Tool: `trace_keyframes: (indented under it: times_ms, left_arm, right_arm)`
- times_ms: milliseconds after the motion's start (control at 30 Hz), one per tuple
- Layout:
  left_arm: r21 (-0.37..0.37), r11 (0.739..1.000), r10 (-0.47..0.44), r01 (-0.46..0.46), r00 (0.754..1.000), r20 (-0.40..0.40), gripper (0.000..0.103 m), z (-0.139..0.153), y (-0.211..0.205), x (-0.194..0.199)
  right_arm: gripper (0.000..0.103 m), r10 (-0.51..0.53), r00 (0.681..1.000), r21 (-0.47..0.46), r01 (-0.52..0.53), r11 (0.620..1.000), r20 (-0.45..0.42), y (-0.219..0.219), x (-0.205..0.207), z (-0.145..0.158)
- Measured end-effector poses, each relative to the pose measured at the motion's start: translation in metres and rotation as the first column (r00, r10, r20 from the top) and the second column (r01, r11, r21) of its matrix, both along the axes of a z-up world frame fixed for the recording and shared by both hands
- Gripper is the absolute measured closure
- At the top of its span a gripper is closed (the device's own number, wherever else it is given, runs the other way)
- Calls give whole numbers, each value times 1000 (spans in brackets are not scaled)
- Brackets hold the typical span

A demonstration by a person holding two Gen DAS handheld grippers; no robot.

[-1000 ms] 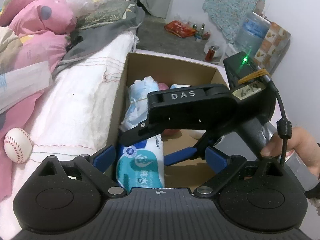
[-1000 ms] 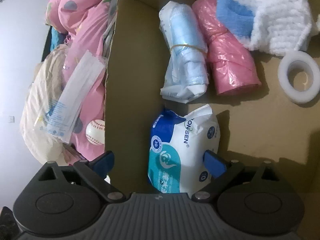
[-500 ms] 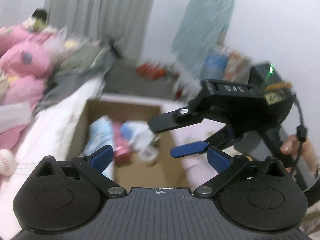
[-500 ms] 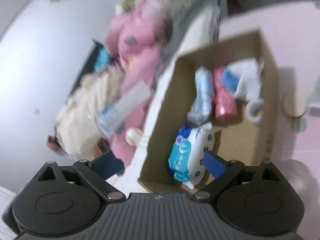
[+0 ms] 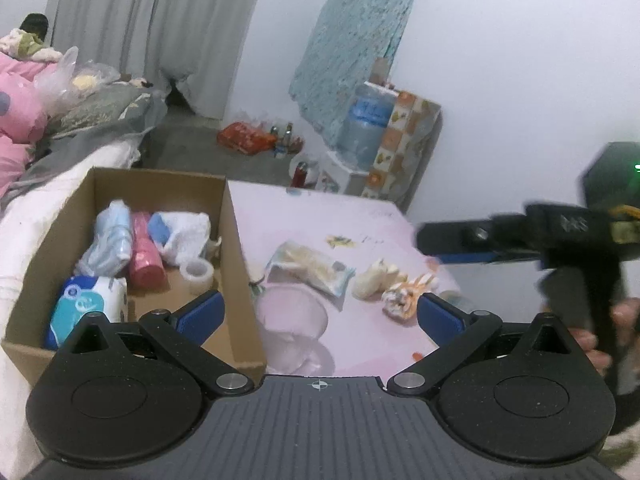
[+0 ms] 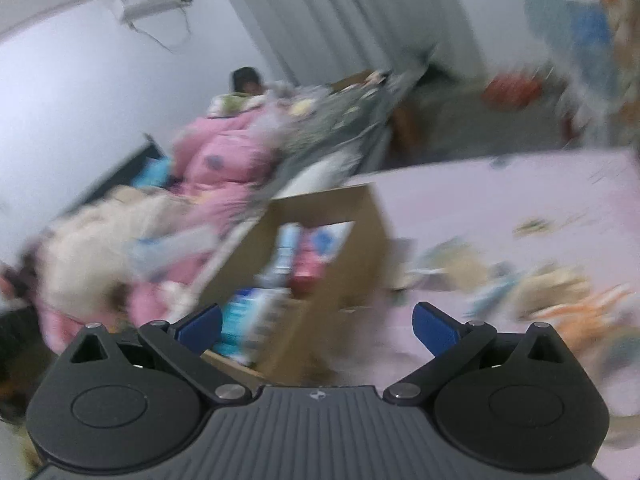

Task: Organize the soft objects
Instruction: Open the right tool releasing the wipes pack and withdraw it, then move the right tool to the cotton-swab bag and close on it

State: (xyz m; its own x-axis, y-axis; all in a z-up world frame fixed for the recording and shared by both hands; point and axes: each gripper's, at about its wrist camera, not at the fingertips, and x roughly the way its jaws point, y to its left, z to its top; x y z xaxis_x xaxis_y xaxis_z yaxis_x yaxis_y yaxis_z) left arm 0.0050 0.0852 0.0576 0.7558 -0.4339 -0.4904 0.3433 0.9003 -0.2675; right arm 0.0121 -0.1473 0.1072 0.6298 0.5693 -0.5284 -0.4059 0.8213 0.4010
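Note:
A cardboard box stands at the left of a pink table. Inside lie a blue-white wipes pack, a blue roll, a pink roll, a white and blue knit piece and a tape ring. On the table sit a plastic packet, a cream plush and an orange-white plush. My left gripper is open and empty, above the box's near right corner. My right gripper is open and empty; its view is blurred. In the left wrist view the right gripper hovers over the table's right side.
A clear pinkish bowl rests beside the box. A bed with pink bedding and a grey cover borders the box on the left. A water jug and a red bag stand beyond the table. A hand grips the right tool.
Both grippers drew back and up from the box. The right gripper left the wipes pack lying in the box and swung out to the right over the table.

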Motion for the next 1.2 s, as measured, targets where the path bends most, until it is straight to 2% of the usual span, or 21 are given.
trace_keyframes:
  times_ms: [133, 233, 367, 500, 600, 700, 833, 933, 1067, 1200]
  left_arm:
    - [24, 1000, 10, -10, 1000, -5, 0, -12, -9, 1]
    - [36, 999, 7, -7, 1000, -7, 0, -14, -17, -4]
    - [65, 998, 4, -3, 1000, -13, 0, -19, -30, -4]
    - [52, 999, -2, 4, 999, -44, 0, -26, -35, 3]
    - [63, 998, -3, 6, 998, -56, 0, -31, -40, 8]
    - [93, 996, -13, 15, 1000, -15, 0, -34, -47, 6]
    - [121, 987, -113, 103, 991, 76, 0, -36, -66, -8]
    - [155, 973, -192, 171, 973, 130, 0, -39, -90, -15]
    - [219, 959, -215, 178, 964, 158, 0, -47, -121, -10]
    - [261, 955, -183, 142, 973, 141, 0, -57, -139, 8]
  right_arm:
    - [7, -82, 993, -184, 98, 978, 90, -6, -21, -4]
    - [7, -142, 980, -287, 177, 941, 141, -9, -31, -9]
    - [7, -183, 960, -359, 251, 899, 212, -15, -42, -16]
    - [7, -182, 956, -407, 265, 874, 231, -22, -46, -22]
    - [7, -190, 950, -410, 280, 868, 247, -27, -48, -26]
    - [7, -181, 950, -366, 267, 892, 253, -39, -49, -29]
    - [7, -140, 958, -291, 213, 933, 252, -54, -49, -34]
    - [7, -120, 960, -285, 193, 939, 253, -60, -43, -36]
    - [7, -69, 967, -297, 143, 944, 246, -62, -25, -35]
    - [7, -2, 972, -303, 75, 950, 234, -58, 5, -33]
